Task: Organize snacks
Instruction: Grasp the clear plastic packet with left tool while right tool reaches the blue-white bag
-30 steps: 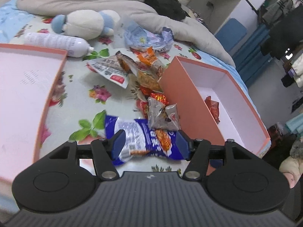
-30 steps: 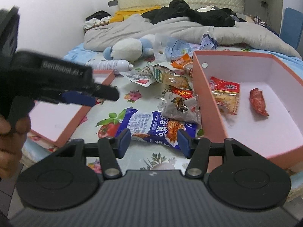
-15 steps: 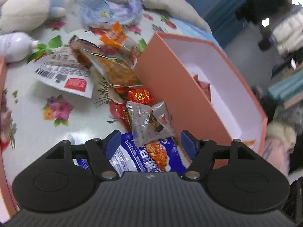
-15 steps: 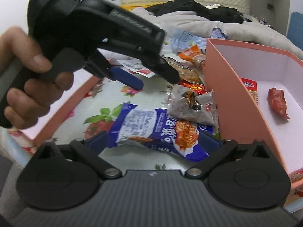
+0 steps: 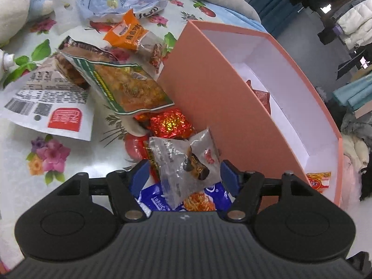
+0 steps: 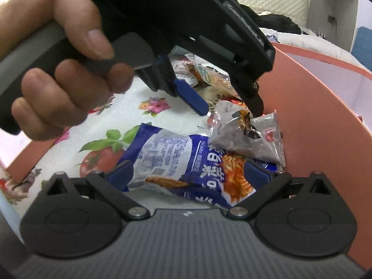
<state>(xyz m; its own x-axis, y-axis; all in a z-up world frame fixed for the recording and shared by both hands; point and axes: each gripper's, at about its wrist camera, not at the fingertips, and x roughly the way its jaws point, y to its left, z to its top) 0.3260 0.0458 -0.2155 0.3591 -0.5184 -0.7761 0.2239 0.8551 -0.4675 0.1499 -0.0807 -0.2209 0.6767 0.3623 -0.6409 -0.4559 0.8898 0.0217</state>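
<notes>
Left gripper (image 5: 182, 174), jaws closing but not yet gripping, straddles the grey packet (image 5: 186, 162); right gripper (image 6: 188, 174) spread wide, unclenched, over the blue bag (image 6: 186, 162): pinch packet mid-body, clear of box wall (image 5: 209, 88).

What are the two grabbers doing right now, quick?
Left gripper: jaws closing around the grey snack packet, not pressing it yet.
Right gripper: wide open around the blue noodle bag, holding nothing.

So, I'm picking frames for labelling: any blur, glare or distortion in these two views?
Left wrist: sharp, fisheye bends the orange box, glare on the red foil packet. Right wrist: close-up hand slightly soft, blue noodle packet readable.
</notes>
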